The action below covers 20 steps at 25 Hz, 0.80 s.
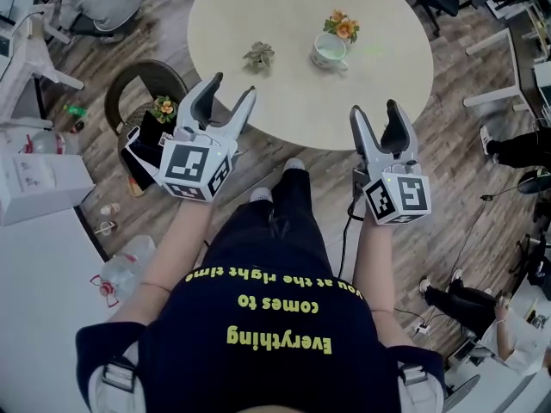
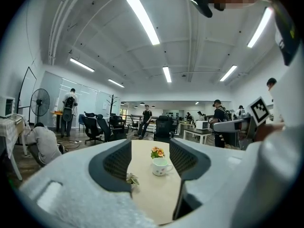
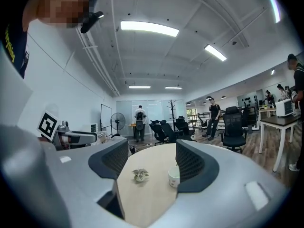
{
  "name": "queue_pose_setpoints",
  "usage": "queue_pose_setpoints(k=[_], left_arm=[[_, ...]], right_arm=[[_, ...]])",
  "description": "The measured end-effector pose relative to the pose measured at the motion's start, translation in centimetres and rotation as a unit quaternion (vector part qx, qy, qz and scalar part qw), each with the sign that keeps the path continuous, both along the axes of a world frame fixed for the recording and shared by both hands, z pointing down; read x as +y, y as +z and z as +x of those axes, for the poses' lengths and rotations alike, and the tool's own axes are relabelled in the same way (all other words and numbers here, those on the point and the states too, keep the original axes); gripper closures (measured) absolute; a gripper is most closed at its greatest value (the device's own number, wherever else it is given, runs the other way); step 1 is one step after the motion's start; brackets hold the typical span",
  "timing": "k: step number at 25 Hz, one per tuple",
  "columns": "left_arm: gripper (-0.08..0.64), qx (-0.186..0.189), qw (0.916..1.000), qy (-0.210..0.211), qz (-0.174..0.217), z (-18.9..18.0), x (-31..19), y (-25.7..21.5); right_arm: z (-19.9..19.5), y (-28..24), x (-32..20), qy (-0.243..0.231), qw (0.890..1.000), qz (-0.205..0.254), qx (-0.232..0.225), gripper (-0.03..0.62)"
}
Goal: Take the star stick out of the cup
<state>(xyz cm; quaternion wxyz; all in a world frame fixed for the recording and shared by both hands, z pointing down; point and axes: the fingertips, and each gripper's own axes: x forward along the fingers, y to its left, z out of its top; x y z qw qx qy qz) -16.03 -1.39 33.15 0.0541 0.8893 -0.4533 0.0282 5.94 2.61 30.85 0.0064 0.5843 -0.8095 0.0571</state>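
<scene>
A white cup (image 1: 330, 52) stands on the round beige table (image 1: 258, 7), and an orange flower-like piece (image 1: 343, 27) sticks out of it. Left of the cup a small grey-green star-shaped piece (image 1: 258, 56) lies on the tabletop. My left gripper (image 1: 231, 87) hovers over the table's near edge, open and empty. My right gripper (image 1: 376, 110) hangs just off the near edge, also open and empty. The left gripper view shows the cup (image 2: 162, 166), the flower (image 2: 157, 152) and the star piece (image 2: 132, 179) far ahead between the jaws. The right gripper view shows the cup (image 3: 174, 177), partly hidden, and the star piece (image 3: 139, 175).
A round brown stool (image 1: 129, 80) with a potted flower (image 1: 163, 107) and dark items stands left of the table. A plastic bottle (image 1: 127, 267) lies on the floor at left. Office chairs, desks and people fill the room behind.
</scene>
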Motion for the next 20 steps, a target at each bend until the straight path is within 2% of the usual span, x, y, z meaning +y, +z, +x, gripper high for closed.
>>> queue_pose_setpoints(k=[6, 15, 20], left_arm=[[0.31, -0.005, 0.9997, -0.024, 0.0, 0.8, -3.6, -0.2], [0.311, -0.004, 0.9988, -0.046, 0.015, 5.8, -9.9, -1.4], [0.31, -0.009, 0.998, -0.06, 0.017, 8.4, -12.0, -1.7]], right_arm=[[0.9, -0.1, -4.6, -0.025, 1.0, 0.003, -0.006, 0.285], [7.1, -1.7, -11.3, -0.035, 0.999, 0.025, -0.013, 0.285], [9.9, -1.5, -14.0, -0.048, 0.998, 0.023, -0.019, 0.285]])
